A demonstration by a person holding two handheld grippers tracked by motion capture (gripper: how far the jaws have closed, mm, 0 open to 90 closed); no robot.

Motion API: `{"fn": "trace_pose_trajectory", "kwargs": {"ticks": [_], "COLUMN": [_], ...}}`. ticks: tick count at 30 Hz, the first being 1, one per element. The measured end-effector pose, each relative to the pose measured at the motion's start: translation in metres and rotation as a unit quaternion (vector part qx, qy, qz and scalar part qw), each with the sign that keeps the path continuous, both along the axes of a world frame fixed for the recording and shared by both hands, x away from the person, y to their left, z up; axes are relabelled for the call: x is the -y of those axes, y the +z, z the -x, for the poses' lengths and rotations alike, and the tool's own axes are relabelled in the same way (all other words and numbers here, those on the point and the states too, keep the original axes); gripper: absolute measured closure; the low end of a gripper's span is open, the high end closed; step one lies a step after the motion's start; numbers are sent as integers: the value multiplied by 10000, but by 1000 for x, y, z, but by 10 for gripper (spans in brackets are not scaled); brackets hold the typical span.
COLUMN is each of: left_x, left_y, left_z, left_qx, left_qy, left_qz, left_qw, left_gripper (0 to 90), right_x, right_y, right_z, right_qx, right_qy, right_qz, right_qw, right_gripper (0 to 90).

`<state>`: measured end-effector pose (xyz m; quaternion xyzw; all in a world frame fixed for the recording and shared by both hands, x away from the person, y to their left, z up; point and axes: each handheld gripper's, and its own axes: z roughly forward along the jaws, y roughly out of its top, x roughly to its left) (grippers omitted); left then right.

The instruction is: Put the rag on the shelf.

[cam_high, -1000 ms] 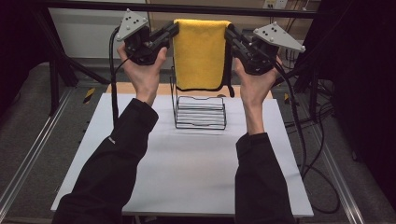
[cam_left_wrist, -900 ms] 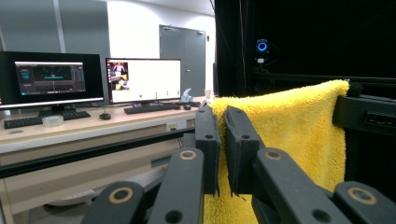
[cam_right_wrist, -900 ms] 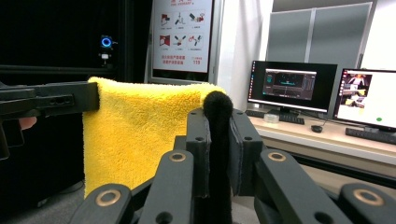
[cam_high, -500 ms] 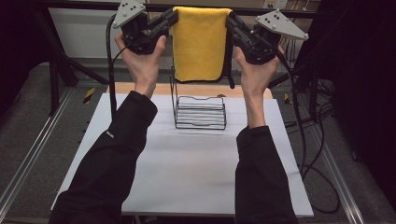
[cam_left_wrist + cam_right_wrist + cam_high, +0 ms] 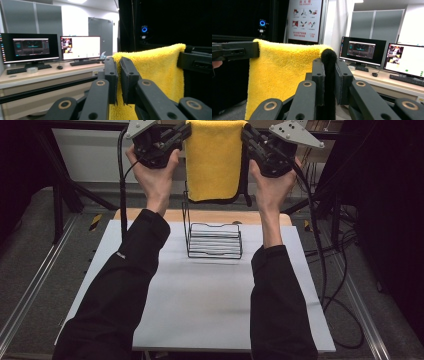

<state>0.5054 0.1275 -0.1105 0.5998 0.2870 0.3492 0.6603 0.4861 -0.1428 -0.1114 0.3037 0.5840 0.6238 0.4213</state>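
Note:
A yellow towel (image 5: 215,160) with a black backing hangs spread between my two grippers, high above the white table (image 5: 200,310). My left gripper (image 5: 185,131) is shut on the towel's upper left corner, and my right gripper (image 5: 246,132) is shut on its upper right corner. In the left gripper view the jaws (image 5: 119,65) pinch the yellow towel (image 5: 155,72) at its near edge. The right gripper view has the jaws (image 5: 329,62) clamped on the black edge of the towel (image 5: 284,75), with the other gripper (image 5: 234,51) holding the far corner.
A black wire rack (image 5: 214,240) stands on the table under the towel. A wooden board (image 5: 150,215) lies along the table's far edge. Cables (image 5: 325,270) trail down the right side. Monitors (image 5: 80,47) sit on a desk beyond.
Both hands have lifted the towel higher, and its lower edge now hangs further above the wire rack. Both grips are unchanged.

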Motion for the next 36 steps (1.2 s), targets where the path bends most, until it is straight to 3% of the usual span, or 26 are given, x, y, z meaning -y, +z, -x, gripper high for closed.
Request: {"fn": "trace_pose_trajectory", "kwargs": {"ticks": [11,21,28,36], "left_x": [-3,-4,-6,-5], "left_y": [-11,-44,-65,-81], "left_z": [-20,-26,-26,-22], "left_qx": [-81,-234,-351,-383], "left_qy": [70,4,-28,-123], "left_qz": [-65,-278,-390,-495], "left_qw": [9999,9993,9986,9980], "left_gripper": [840,840,840,841], "right_x": [-5,-3,-2,2], "right_y": [-6,-39,-59,-79], "right_z": [-21,-33,-34,-31], "right_qx": [-32,-285,-433,-608], "right_qy": [-65,3,74,130], "right_qz": [244,305,404,357], "right_qw": [9997,9991,9982,9974], "right_gripper": [805,805,804,804]}}
